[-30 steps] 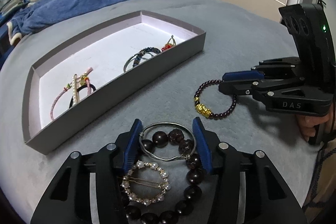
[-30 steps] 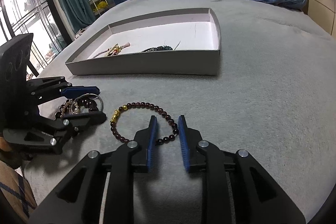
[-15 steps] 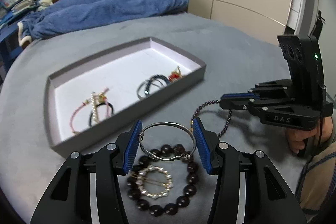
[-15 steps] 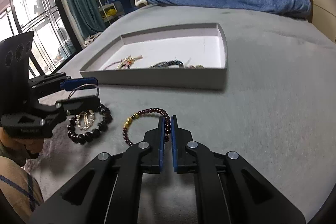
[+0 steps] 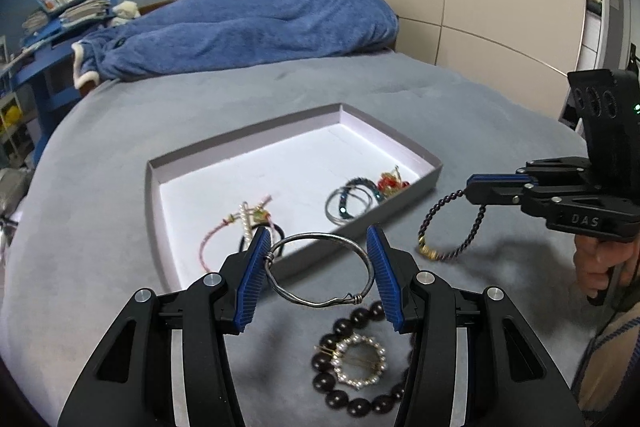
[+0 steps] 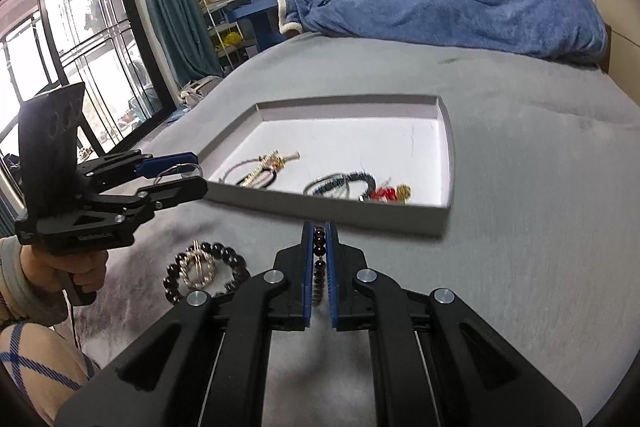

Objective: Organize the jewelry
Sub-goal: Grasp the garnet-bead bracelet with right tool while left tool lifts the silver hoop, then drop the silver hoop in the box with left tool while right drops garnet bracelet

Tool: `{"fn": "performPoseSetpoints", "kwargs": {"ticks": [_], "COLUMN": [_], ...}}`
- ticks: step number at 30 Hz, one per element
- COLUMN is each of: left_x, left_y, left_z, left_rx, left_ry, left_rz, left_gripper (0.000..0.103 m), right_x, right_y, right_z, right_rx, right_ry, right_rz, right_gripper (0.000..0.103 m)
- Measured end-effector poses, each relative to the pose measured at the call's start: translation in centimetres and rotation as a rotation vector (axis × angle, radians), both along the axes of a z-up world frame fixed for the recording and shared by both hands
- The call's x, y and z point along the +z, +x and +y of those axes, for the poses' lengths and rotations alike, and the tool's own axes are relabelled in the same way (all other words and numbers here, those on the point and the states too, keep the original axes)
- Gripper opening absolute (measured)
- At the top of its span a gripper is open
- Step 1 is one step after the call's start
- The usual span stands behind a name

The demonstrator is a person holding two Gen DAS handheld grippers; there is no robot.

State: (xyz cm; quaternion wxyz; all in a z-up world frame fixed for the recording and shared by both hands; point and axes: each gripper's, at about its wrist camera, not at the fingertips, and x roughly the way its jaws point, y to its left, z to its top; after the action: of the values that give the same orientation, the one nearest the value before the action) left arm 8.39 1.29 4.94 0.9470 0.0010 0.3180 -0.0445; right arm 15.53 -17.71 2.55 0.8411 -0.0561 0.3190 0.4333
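Both grippers have come up off the bed since a second ago, each with a piece of jewelry. Left gripper (image 5: 318, 259) has its blue pads spread fairly wide with the silver wire bangle (image 5: 320, 269) wedged across the gap, touching both pads, and it's lifted clear of the grey bedspread (image 5: 500, 115), hanging in front of the near wall of the tray (image 5: 436, 169). Right gripper (image 6: 319, 231) is pinched nearly closed on the dark purple bead bracelet (image 5: 452, 225), beads visible stacked in the narrow slot between its pads in the right wrist view; in the left wrist view the rest of the loop dangles below the tips with its gold charm at the bottom, just right of the tray. Down on the bedspread, the big dark bead bracelet (image 5: 360, 359) lies with the pearl ring clip (image 5: 362, 359) sitting inside its loop, below the left gripper. Inside the tray there's a pink cord bracelet with a pearl clip (image 5: 244, 229) at the left, and blue-grey bangles (image 5: 348, 203) next to a red and gold charm (image 5: 390, 183) at the right.
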Motion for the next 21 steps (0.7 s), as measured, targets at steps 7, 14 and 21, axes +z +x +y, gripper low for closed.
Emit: {"fn": "performPoseSetpoints", "kwargs": {"ticks": [7, 14, 21], "left_x": [0.5, 0.2, -1.0], "left_y": [1.6, 3.9, 6.0], "left_z": [1.2, 3.4, 4.8], "left_rx": [0.040, 0.143, 0.192], "left_ry": [0.017, 0.008, 0.000], "left_rz": [-0.012, -0.006, 0.027], "left_gripper": [0.051, 0.051, 0.051], "right_x": [2.2, 4.8, 3.8], "right_y": [0.6, 2.1, 4.5], "right_z": [1.6, 5.6, 9.7], "right_rx": [0.020, 0.055, 0.077], "right_ry": [0.014, 0.045, 0.048], "right_rz": [-0.039, -0.058, 0.004], "right_gripper": [0.006, 0.006, 0.006]}}
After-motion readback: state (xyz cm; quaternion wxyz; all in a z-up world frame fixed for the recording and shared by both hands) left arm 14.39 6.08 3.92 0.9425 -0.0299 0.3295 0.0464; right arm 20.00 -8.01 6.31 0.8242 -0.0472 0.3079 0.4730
